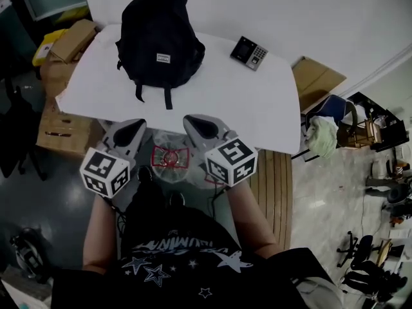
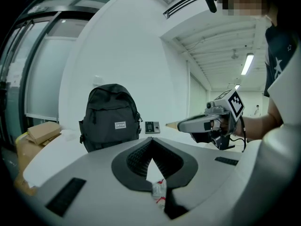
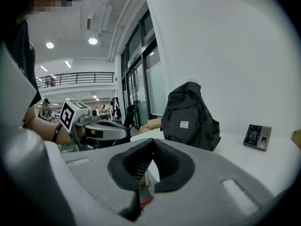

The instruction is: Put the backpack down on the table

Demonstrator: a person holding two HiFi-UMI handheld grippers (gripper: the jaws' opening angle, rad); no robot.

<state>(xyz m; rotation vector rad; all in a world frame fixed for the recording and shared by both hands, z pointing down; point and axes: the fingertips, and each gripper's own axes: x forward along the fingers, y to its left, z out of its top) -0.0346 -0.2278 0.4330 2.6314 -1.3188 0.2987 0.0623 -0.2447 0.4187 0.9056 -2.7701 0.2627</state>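
Observation:
A black backpack [image 1: 159, 37] with a small white label stands upright on the far left part of the white table [image 1: 257, 108]; it also shows as the backpack [image 2: 110, 117] in the left gripper view and the backpack [image 3: 188, 117] in the right gripper view. My left gripper [image 1: 136, 126] and right gripper [image 1: 192, 121] hang side by side, just short of the table's near edge and well apart from the bag. Both are shut with nothing between the pads, as the left gripper [image 2: 151, 146] and right gripper [image 3: 153, 147] show in their own views. Each gripper view also catches the other gripper beside it.
A small black keypad device [image 1: 249, 52] lies on the table to the right of the bag. Cardboard boxes [image 1: 71, 40] are stacked off the table's left end. Below the grippers sits a wire bin [image 1: 170, 159]. A chair with clothes [image 1: 325, 131] stands at the right.

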